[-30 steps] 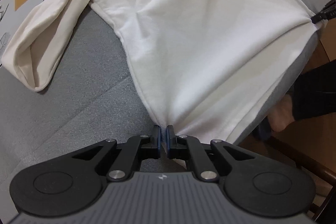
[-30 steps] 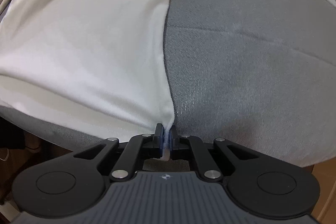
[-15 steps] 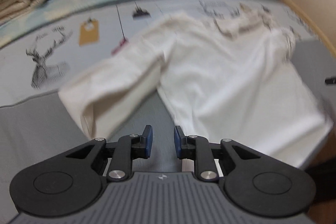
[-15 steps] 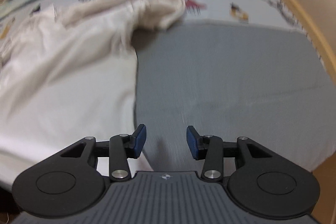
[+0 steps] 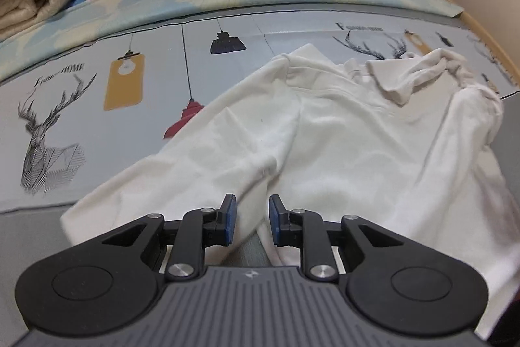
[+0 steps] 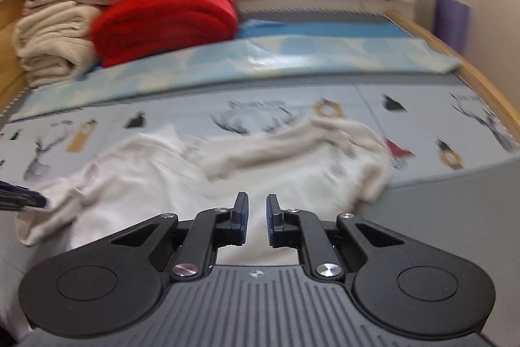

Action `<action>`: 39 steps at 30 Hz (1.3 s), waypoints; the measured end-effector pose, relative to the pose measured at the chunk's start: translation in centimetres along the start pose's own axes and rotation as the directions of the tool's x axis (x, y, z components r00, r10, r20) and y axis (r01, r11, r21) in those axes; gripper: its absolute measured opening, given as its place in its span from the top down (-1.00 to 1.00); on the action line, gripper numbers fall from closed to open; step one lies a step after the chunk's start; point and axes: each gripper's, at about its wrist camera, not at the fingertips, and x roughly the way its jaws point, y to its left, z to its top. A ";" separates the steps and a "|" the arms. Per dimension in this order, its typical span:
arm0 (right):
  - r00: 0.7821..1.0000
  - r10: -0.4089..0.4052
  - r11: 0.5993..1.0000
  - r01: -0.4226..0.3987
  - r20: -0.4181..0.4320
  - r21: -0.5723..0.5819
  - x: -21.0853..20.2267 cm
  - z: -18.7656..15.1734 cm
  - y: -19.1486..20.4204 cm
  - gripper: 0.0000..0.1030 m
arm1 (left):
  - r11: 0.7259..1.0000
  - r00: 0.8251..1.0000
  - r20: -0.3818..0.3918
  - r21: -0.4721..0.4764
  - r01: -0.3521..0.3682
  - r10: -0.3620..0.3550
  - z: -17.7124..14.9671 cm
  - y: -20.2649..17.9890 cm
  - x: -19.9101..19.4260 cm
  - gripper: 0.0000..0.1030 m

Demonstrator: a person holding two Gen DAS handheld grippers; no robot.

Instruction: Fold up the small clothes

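Both grippers, left [image 5: 249,215] and right [image 6: 257,218], have let go of the hem and now hover with jaws parted over the white shirt [image 5: 341,132] spread on the bed mat [image 5: 97,106], so folding has barely begun and a sleeve [image 5: 182,161] likely needs pinching next.

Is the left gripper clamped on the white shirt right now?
No: the left gripper stands open above the white shirt, with a clear gap between its blue pads.
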 end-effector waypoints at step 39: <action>0.990 0.081 0.995 -0.088 -0.117 -0.052 11.1 4.8 12.2 0.74 | 0.501 0.765 -0.224 -0.640 -0.583 0.604 -5.7 34.1 -7.8 0.70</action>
